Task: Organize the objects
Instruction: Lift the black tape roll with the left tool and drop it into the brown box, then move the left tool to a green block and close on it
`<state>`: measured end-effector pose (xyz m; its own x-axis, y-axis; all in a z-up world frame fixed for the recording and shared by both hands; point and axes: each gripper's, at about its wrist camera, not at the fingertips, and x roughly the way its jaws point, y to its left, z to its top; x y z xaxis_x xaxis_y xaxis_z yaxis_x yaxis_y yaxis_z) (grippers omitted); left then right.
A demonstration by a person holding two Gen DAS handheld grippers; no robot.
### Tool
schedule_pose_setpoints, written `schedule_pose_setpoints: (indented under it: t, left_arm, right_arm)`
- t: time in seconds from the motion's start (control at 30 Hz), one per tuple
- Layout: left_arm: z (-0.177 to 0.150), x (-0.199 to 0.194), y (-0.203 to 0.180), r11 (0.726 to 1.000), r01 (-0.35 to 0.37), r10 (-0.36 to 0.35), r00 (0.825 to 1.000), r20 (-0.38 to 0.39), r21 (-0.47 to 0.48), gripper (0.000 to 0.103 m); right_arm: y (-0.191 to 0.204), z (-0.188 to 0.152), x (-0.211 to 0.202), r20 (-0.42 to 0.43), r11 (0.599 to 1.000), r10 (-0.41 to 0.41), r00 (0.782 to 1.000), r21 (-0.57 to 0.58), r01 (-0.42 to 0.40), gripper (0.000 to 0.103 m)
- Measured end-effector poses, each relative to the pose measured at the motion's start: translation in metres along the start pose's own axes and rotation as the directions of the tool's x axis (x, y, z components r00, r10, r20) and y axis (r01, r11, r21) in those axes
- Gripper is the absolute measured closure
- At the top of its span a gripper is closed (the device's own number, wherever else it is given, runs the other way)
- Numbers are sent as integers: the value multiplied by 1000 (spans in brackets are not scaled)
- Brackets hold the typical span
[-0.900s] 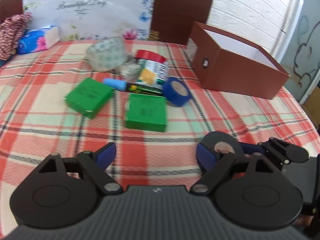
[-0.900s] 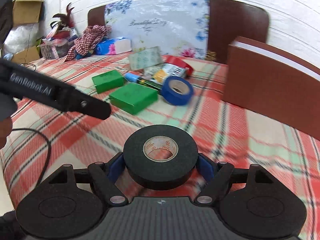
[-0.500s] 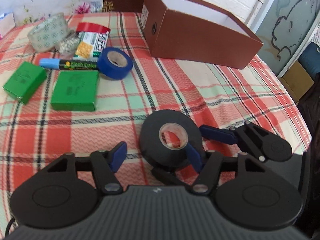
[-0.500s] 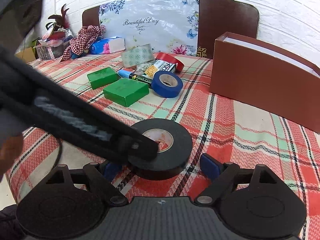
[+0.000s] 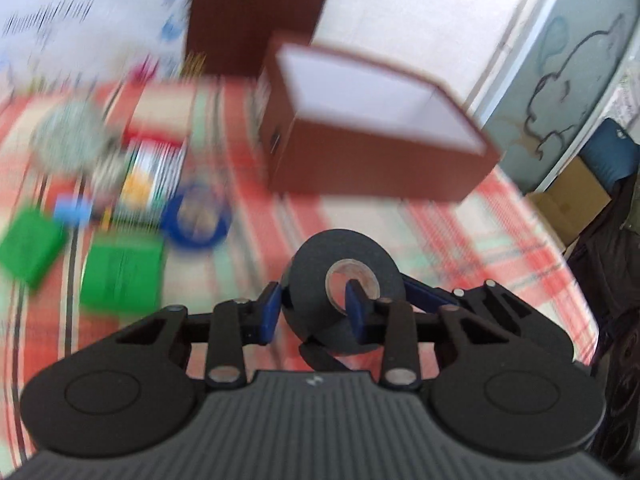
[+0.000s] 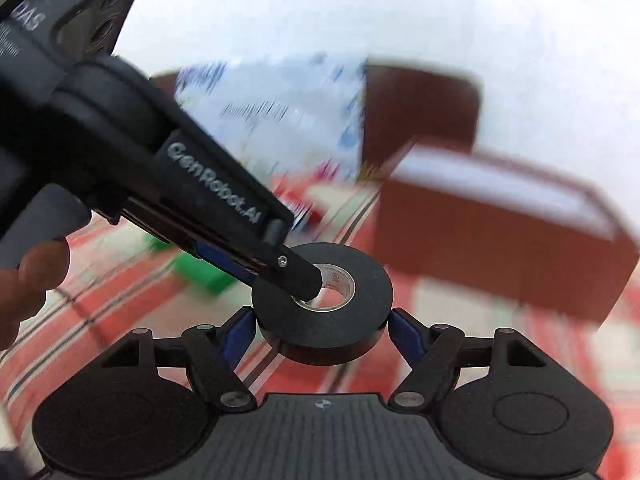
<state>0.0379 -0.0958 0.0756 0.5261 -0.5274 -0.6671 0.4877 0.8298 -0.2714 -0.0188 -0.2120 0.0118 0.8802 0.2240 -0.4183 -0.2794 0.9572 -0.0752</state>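
A black tape roll (image 5: 344, 280) is held off the table by both grippers. My left gripper (image 5: 314, 314) is shut on its wall, with one finger through the core and one outside. My right gripper (image 6: 322, 332) is shut on the same black tape roll (image 6: 324, 300) across its outer rim. The left gripper's finger (image 6: 296, 276) reaches into the core in the right wrist view. An open brown box (image 5: 372, 136) with a white inside stands ahead, also in the right wrist view (image 6: 500, 240).
On the plaid cloth to the left lie a blue tape roll (image 5: 196, 220), two green boxes (image 5: 120, 276), a blue marker (image 5: 74, 208), a red-lidded packet (image 5: 156, 160) and a clear tape roll (image 5: 68, 140). A cardboard box (image 5: 568, 204) sits beyond the table's right edge.
The left gripper has closed on the black roll's wall. The right gripper has closed on the rim again. Both have lifted the roll off the table, towards the brown box.
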Motion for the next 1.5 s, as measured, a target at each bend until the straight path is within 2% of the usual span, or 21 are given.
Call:
schedule_pose_setpoints:
  t: [0.13, 0.27, 0.43, 0.63, 0.67, 0.73, 0.83, 0.97, 1.07, 1.13, 1.17, 1.2, 1.27, 1.37, 1.5]
  left_arm:
    - [53, 8, -32, 997, -1, -6, 996, 85, 83, 66]
    - [98, 34, -58, 991, 20, -38, 991, 126, 135, 66]
    - [133, 86, -79, 988, 57, -72, 992, 104, 142, 66]
    - [147, 146, -109, 981, 89, -100, 993, 60, 171, 65]
    - [146, 155, -112, 981, 94, -102, 994, 42, 170, 65]
    - [141, 163, -117, 982, 78, -85, 996, 32, 173, 65]
    - [131, 154, -120, 979, 63, -74, 996, 53, 193, 65]
    - [115, 112, -111, 975, 68, -91, 991, 99, 210, 65]
    - [94, 76, -100, 972, 71, -99, 988, 120, 222, 64]
    - [74, 56, -90, 970, 69, -98, 988, 116, 232, 63]
    - [62, 48, -85, 969, 61, -90, 990, 112, 237, 62]
    - [51, 41, -79, 969, 50, -78, 991, 108, 240, 59]
    - [28, 31, -64, 974, 23, -44, 995, 87, 227, 58]
    - [-4, 26, -34, 986, -16, 11, 1000, 29, 166, 58]
    - [-37, 17, 15, 992, -110, 111, 994, -13, 65, 58]
  right_arm:
    - [-30, 33, 7, 101, 996, -90, 991, -8, 92, 30]
    - [-68, 57, 23, 144, 986, -164, 976, 6, 165, 30]
    - [-116, 62, 52, 111, 976, -216, 970, 41, 212, 30]
    - [-154, 49, 80, 52, 953, -302, 952, 46, 300, 30]
    - [-157, 46, 83, 45, 947, -319, 947, 44, 317, 25]
    - [-158, 40, 78, 73, 940, -339, 938, 62, 335, 23]
    - [-147, 32, 64, 106, 936, -350, 931, 62, 345, 23]
    - [-124, 18, 37, 150, 938, -343, 927, 113, 328, 23]
    - [-104, 2, 14, 153, 942, -313, 937, 178, 285, 23]
    - [-90, -12, 0, 131, 944, -286, 949, 209, 256, 23]
    - [-77, -23, -21, 111, 946, -265, 958, 220, 236, 23]
    - [-74, -16, -28, 82, 950, -231, 969, 232, 207, 23]
    - [-55, -30, -28, 6, 956, -161, 987, 248, 154, 25]
    - [-44, -41, -4, -94, 960, -70, 993, 263, 93, 27]
    - [-9, -44, 8, -136, 978, -11, 991, 205, 39, 28]
